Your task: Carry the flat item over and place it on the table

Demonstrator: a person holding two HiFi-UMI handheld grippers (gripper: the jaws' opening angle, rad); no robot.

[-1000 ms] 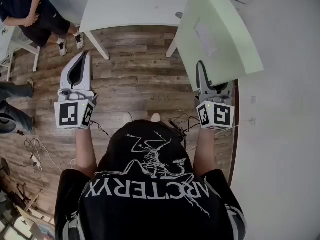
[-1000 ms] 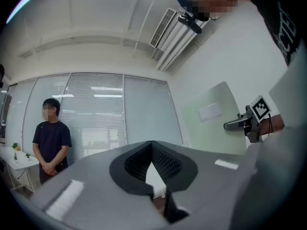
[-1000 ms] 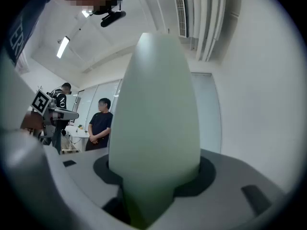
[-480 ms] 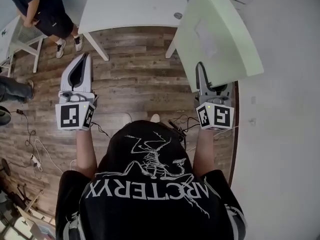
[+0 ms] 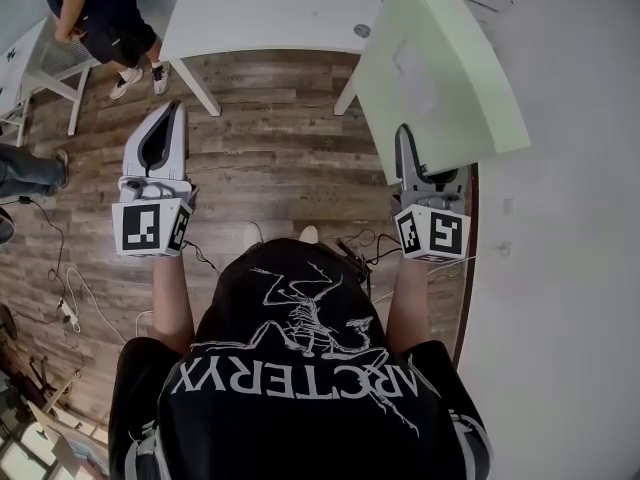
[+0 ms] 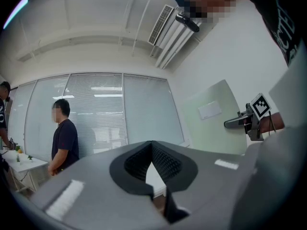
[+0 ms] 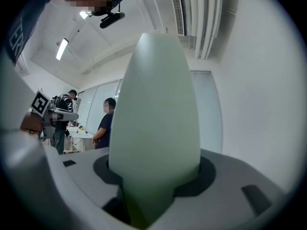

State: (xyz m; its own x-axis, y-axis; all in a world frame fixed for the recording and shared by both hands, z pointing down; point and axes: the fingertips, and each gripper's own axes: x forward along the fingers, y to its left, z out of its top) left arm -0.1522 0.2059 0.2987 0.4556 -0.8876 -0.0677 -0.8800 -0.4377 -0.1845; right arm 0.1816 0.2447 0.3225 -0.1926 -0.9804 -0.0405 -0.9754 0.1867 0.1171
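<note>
1. The carrier's black shirt (image 5: 300,368) reads "ARCTERYX"; the white label (image 5: 413,70) on the board is unreadable.
2. One pale green board (image 5: 440,68), upper right of the frame, rises from the right gripper (image 5: 404,150), which clamps its lower edge, just right of the white table (image 5: 270,13).
3. Of the two grippers, the left gripper (image 5: 170,118), centre left, is closed and empty.

Shirt print: I am reading "ARCTERYX", upside down, across the black shirt (image 5: 300,408).
Sticker: up and right of the shirt, the white sticker (image 5: 413,68) on the green panel (image 5: 455,108) is showing me nothing legible.
</note>
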